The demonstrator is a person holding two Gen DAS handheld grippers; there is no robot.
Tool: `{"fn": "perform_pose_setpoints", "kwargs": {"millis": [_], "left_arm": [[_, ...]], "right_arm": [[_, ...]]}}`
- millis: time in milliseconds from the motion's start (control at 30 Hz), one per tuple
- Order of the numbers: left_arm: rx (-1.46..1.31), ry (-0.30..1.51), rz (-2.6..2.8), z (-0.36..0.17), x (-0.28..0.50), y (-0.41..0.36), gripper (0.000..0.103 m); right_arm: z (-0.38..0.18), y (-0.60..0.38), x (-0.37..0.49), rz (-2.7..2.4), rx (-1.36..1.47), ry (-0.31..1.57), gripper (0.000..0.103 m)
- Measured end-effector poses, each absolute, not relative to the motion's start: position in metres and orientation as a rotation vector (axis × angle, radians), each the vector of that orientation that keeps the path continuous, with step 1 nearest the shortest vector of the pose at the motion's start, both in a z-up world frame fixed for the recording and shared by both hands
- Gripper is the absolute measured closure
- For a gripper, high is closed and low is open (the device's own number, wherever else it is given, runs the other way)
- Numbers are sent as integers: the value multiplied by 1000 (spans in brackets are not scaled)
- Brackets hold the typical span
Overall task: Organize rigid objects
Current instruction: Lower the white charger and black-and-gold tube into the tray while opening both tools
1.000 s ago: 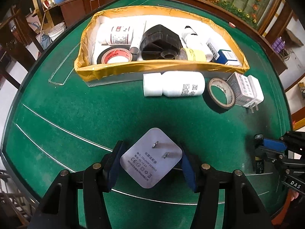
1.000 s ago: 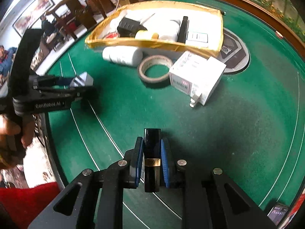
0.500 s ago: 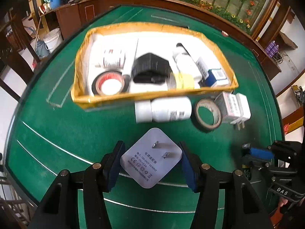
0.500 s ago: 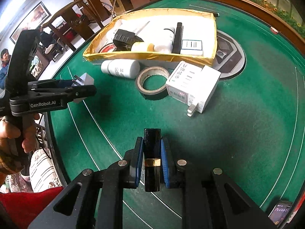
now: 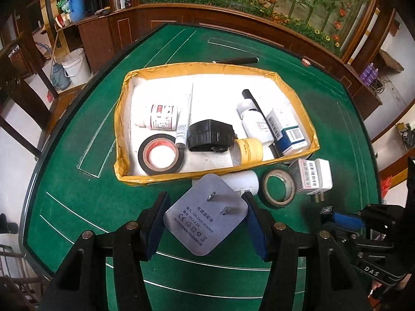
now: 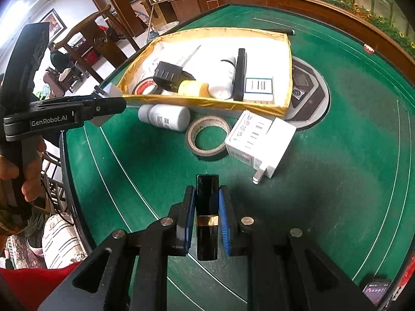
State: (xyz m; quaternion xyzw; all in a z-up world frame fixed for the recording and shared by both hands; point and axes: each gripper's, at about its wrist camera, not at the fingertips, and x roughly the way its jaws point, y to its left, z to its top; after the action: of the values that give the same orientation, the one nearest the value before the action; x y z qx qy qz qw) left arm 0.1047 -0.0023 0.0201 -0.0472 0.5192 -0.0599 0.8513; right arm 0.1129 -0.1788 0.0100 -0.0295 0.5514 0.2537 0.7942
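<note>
My left gripper (image 5: 206, 207) is shut on a grey-white plug adapter (image 5: 205, 223) and holds it above the green table, just in front of the yellow-rimmed box (image 5: 124, 119). The left gripper also shows in the right wrist view (image 6: 103, 96) at the box's near left corner. My right gripper (image 6: 206, 197) is shut on a black lipstick tube (image 6: 206, 215) with a gold band, held above the table. The box holds tape rolls, bottles, a black adapter and small cartons. On the table lie a white bottle (image 6: 166, 116), a tape roll (image 6: 208, 136) and a white charger with a carton (image 6: 259, 142).
A round grey panel (image 6: 308, 90) is set into the table right of the box. A black pen (image 5: 236, 61) lies behind the box. Wooden furniture, chairs and a seated person (image 6: 58, 57) stand beyond the table's left edge. A phone (image 6: 376, 289) lies at bottom right.
My left gripper has risen and moved toward the box with the adapter. My right gripper has held almost still with the lipstick.
</note>
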Motion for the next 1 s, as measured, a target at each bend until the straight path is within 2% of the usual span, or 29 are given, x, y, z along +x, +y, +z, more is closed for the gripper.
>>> {"fn": "perform_pose_setpoints", "kwargs": {"millis": [1000], "left_arm": [[-42, 1053, -193, 38, 162, 11, 43]], "right_arm": [[38, -134, 176, 528, -19, 1097, 86]]}}
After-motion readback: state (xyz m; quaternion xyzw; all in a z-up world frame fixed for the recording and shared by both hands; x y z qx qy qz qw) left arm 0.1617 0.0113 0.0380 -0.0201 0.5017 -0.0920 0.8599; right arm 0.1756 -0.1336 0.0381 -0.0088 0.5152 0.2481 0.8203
